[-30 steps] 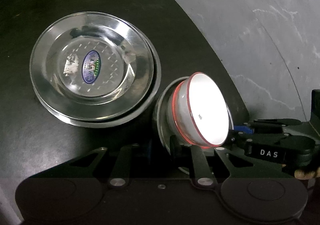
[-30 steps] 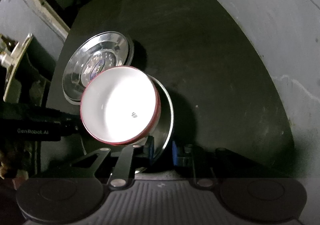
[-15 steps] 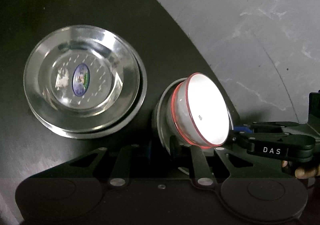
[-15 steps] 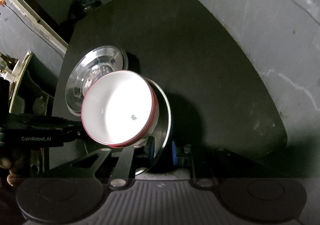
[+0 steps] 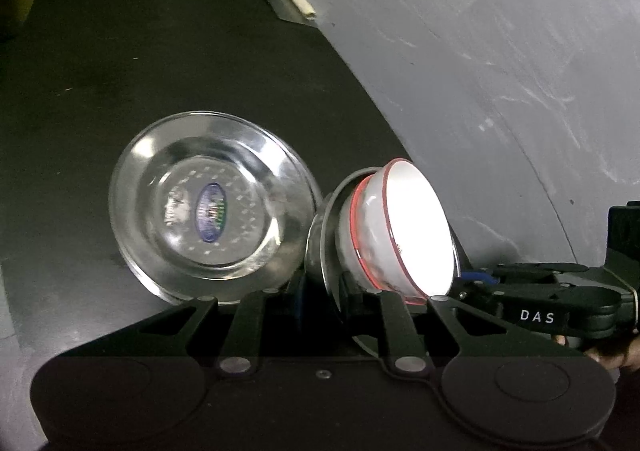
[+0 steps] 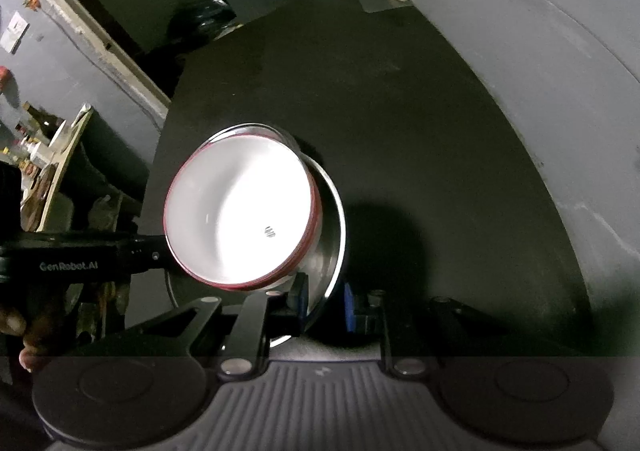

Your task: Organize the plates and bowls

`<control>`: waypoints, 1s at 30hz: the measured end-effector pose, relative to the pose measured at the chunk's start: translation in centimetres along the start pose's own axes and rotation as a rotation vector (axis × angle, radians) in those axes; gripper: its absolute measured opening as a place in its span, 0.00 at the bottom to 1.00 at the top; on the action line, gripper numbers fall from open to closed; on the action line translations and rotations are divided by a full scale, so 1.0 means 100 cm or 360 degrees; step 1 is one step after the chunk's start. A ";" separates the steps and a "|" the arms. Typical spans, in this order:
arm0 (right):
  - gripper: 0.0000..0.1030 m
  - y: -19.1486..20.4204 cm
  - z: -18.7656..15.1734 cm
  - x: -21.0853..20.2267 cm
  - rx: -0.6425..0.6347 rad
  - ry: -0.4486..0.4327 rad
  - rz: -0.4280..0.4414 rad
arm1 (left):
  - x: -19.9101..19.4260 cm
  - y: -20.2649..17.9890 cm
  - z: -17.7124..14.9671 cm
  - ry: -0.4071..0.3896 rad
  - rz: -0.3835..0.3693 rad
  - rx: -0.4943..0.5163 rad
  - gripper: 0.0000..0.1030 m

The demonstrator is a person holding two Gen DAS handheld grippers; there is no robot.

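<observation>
A: How do the two grippers stand?

B: Both are clamped on one steel plate (image 5: 320, 247). The left gripper (image 5: 324, 291) pinches its near rim; the right gripper (image 6: 322, 301) pinches the opposite rim.

A: And the bowl?

B: The white red-rimmed bowl (image 6: 240, 219) sits in that plate, tilted, just ahead of both sets of fingertips.

A: Anything else?

B: A stack of steel plates (image 5: 212, 207) lies on the black table (image 5: 160, 71), ahead and left of the left gripper, just beside the held plate.
</observation>
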State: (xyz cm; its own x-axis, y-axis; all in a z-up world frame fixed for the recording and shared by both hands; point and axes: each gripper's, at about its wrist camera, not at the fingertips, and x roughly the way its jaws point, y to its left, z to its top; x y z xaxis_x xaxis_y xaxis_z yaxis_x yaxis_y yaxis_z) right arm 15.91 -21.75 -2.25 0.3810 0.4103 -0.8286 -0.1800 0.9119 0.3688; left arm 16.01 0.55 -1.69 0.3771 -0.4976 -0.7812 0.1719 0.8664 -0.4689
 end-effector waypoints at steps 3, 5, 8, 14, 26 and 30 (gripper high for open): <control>0.19 0.007 0.009 0.004 -0.0046 0.0010 0.0018 | -0.005 0.007 0.000 -0.0018 0.0025 -0.0046 0.16; 0.19 0.012 0.016 0.008 -0.0079 0.0020 0.0035 | -0.009 0.013 0.000 -0.0037 0.0046 -0.0077 0.16; 0.19 0.021 0.026 0.014 -0.0144 0.0039 0.0061 | -0.014 0.022 0.002 -0.0072 0.0076 -0.0128 0.16; 0.19 0.041 0.049 0.031 -0.0272 0.0083 0.0112 | -0.020 0.044 0.005 -0.0121 0.0159 -0.0230 0.15; 0.18 0.066 0.089 0.072 -0.0421 0.0143 0.0168 | -0.009 0.077 0.014 -0.0102 0.0273 -0.0378 0.18; 0.18 0.065 0.094 0.078 -0.0416 0.0155 0.0170 | -0.012 0.078 0.014 -0.0103 0.0284 -0.0381 0.18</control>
State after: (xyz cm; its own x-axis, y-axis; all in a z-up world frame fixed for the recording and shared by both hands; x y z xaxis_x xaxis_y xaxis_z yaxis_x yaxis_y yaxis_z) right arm 26.21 -12.54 -2.39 0.2610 0.4895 -0.8321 -0.4464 0.8254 0.3455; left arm 18.13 7.93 -3.84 0.4408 -0.3281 -0.8355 -0.1187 0.9013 -0.4166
